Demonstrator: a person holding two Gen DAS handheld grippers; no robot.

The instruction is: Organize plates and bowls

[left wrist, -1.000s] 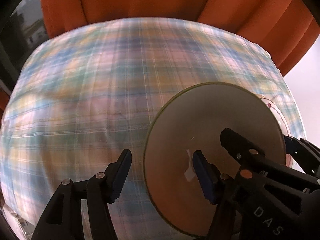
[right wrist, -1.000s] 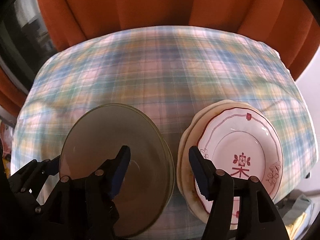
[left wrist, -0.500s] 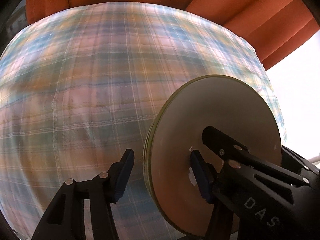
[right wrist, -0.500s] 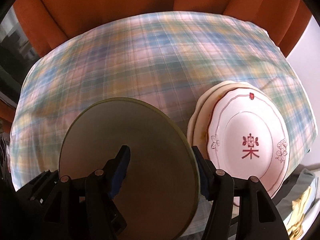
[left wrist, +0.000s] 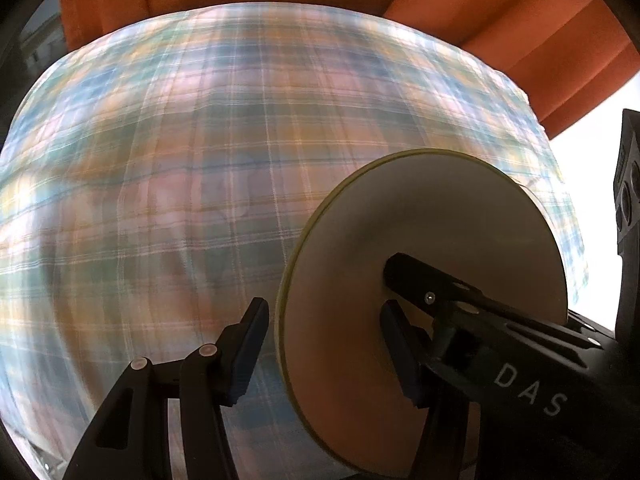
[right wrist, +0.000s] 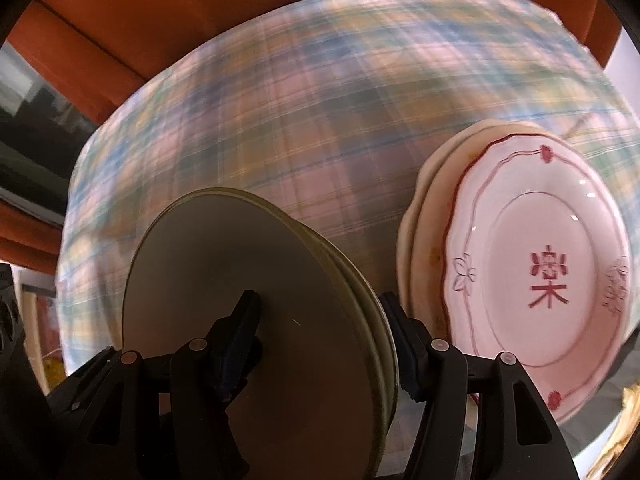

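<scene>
Orange curtain (left wrist: 500,24) behind; plaid-clothed table (left wrist: 200,200) fills both views. Stack of cream plates topped by a red-patterned plate (right wrist: 548,276) lies at right, near edge. Green plate (right wrist: 248,320) stands tilted on edge, just left of that stack, held between both grippers: left gripper (left wrist: 324,350) and right gripper (right wrist: 320,346) each straddle its rim, fingers about half open, contact unclear. Versus a second ago: plate tipped from flat toward upright; both jaws have just been closing around it.
</scene>
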